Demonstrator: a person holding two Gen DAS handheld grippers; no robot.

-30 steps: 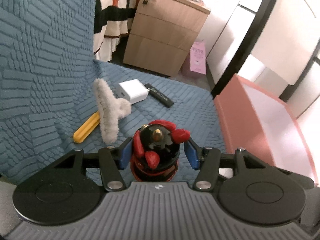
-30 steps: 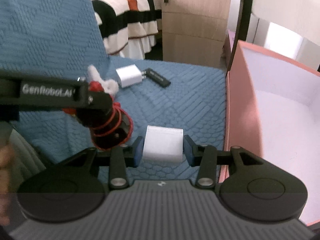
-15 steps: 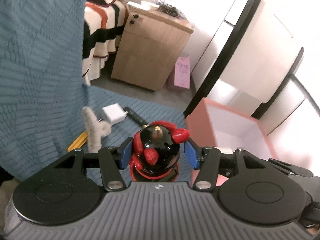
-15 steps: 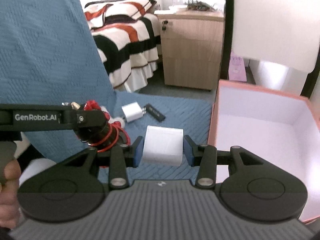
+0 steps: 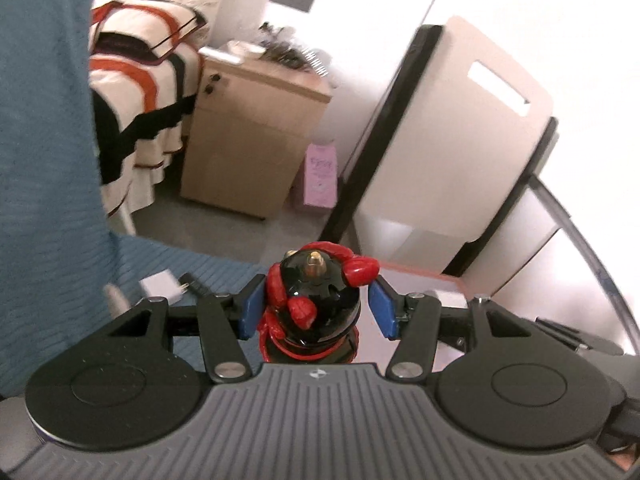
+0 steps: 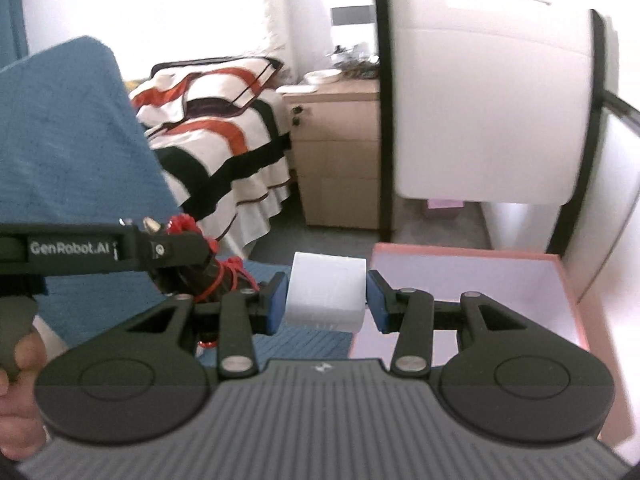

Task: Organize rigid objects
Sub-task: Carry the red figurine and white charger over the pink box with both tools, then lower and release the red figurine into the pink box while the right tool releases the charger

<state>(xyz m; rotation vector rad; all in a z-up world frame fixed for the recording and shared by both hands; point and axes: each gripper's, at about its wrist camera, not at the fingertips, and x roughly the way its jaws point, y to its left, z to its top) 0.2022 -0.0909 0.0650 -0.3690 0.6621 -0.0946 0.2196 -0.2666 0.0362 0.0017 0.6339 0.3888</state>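
**Two grippers, each carrying one object, beside the pink box**

The black-and-red figurine (image 5: 316,300) sits upright between the blue pads of the left gripper (image 5: 316,304), gripped at its sides; its round black head and red trim rise above the fingertips. In the right wrist view the same figurine (image 6: 216,276) appears clamped in the left gripper (image 6: 176,252), to the left of the right gripper and just above the blue textured cover (image 6: 76,160).

The white block (image 6: 326,294) is clenched between the blue pads of the right gripper (image 6: 326,300), filling the gap from pad to pad. It hangs at the left edge of the pink box (image 6: 568,280), partly over the blue cover and partly over the box wall. The box is open at the top, with a pale interior.

Count: two grippers, one figurine, one white block, one pink box.

Left of the box, on the blue cover, lie one white charger (image 5: 160,286) and one dark stick-shaped item (image 5: 196,282), both blurred. Behind the box stand one wooden cabinet (image 6: 336,156), one bed with a striped blanket (image 6: 224,128) and one white panel with a black edge (image 6: 492,112). A hand (image 6: 20,392) holds the left gripper's handle.
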